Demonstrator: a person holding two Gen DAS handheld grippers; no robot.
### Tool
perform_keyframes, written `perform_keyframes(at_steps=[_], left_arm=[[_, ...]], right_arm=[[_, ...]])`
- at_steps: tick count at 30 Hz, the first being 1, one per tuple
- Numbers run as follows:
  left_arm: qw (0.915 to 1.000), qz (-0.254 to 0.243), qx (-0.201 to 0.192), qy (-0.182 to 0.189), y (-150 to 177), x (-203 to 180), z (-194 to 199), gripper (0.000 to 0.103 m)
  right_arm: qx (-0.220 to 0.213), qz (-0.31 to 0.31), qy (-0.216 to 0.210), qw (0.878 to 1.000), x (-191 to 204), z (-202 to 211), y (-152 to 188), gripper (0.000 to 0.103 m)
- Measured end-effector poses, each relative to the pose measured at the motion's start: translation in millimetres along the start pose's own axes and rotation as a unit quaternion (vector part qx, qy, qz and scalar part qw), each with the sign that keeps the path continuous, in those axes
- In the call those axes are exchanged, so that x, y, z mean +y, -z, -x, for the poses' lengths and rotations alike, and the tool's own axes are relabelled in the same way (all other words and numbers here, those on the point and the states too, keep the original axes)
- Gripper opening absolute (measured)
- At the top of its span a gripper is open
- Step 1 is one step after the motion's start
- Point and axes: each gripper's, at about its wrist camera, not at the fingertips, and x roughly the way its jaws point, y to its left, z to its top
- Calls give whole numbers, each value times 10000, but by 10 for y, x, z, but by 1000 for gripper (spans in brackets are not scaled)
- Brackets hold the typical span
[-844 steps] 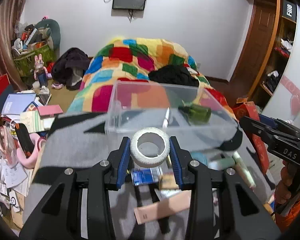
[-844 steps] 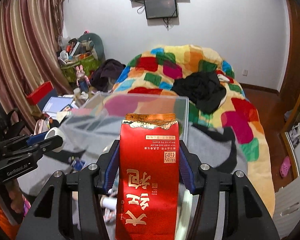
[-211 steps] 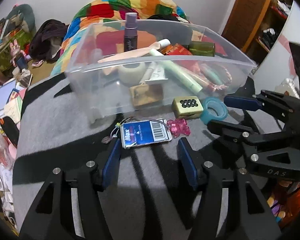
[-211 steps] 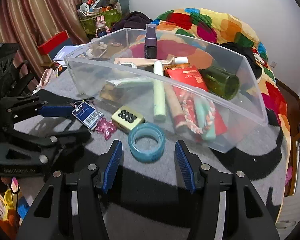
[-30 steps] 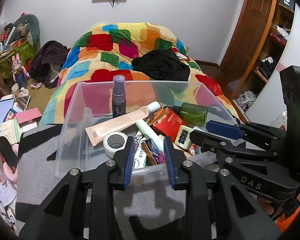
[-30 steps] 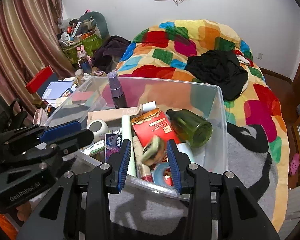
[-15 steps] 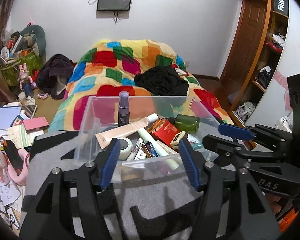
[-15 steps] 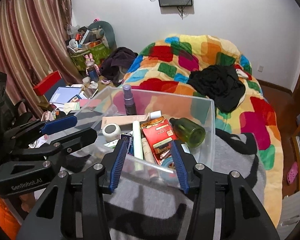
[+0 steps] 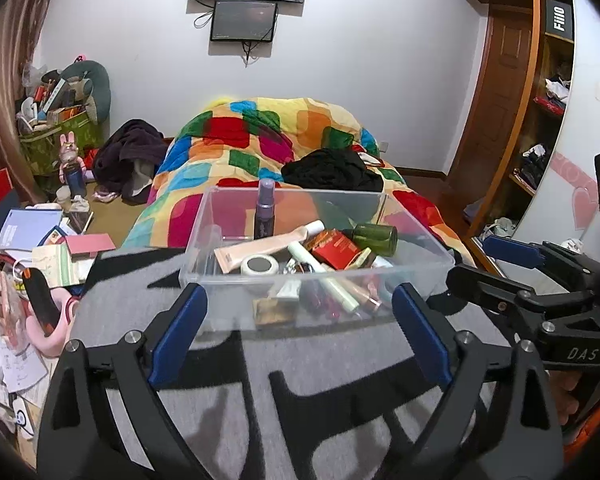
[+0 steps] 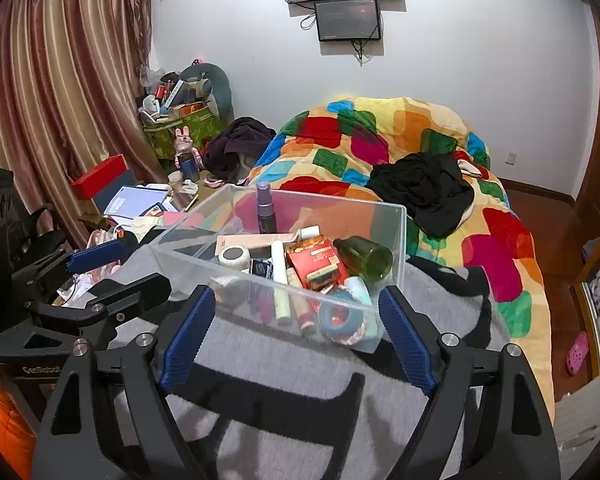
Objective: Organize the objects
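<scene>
Both grippers clear of the filled bin, jaws opening, nothing between them

Left gripper, then right gripper: back straight off the clear bin on the grey blanket, avoiding its rim. Inside, counted: one purple spray bottle, one white tape roll, one green bottle, one red packet

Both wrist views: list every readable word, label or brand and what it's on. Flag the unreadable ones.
"FiiO" – black box on the top shelf of the wooden shelving.
"DAS" – body of the right gripper, seen in the left wrist view.
"GenRobot" – body of the left gripper, seen in the right wrist view; the end of the word is cut off.
Red packet in the clear bin: printed line, too small to read.
Blue card in the bin: blurred, unreadable.
</scene>
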Motion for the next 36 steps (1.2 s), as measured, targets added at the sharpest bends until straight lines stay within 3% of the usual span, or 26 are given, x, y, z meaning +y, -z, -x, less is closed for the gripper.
perform_keyframes(at_steps=[36], left_arm=[[9999, -19, 57, -110, 111, -14, -3, 95]], right_arm=[[62, -61, 14, 10000, -30, -60, 149, 82]])
